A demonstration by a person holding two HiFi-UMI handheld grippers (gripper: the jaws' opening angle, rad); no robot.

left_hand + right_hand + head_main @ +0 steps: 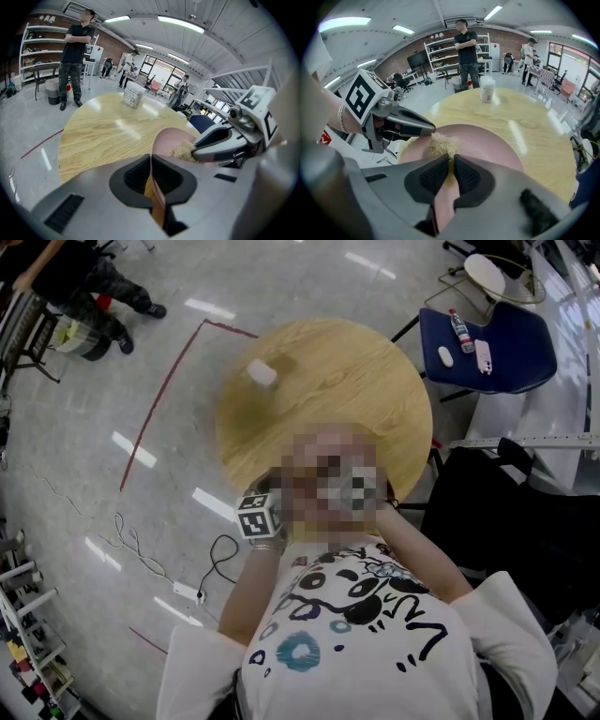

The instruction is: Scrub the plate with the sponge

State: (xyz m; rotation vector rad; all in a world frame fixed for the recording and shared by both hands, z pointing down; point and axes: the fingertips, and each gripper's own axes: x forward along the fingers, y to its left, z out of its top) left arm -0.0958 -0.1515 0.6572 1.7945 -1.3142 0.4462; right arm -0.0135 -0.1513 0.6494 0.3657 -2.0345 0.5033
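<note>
Left gripper (pixel 151 160): yours is clenched on the rim of the pink plate, and the rim runs edge-on between the two pads.
Right gripper (pixel 453 161): clamped on the sponge, with the jaws nearly together and a tuft showing past the tips.
Plate (pixel 487 145): gripped at its rim by your left gripper, with its broad face turned toward your right gripper. No view shows whether it touches the bench.
Sponge (pixel 442 143): tan and fibrous, pressed against the plate's face close to the rim — just beside the left gripper's tips.
Bench (pixel 103 131): round, pale wood grain, stretching out beyond the plate.
Cup (pixel 487 89): white and upright on the far part of the bench, well apart from the plate.
Marker cube (pixel 258 517): the head view shows it at your left wrist. The jaws and plate there lie under the blurred patch.
Background: a person in a dark top (pixel 466 51) stands with arms folded in front of shelves, past the bench.
</note>
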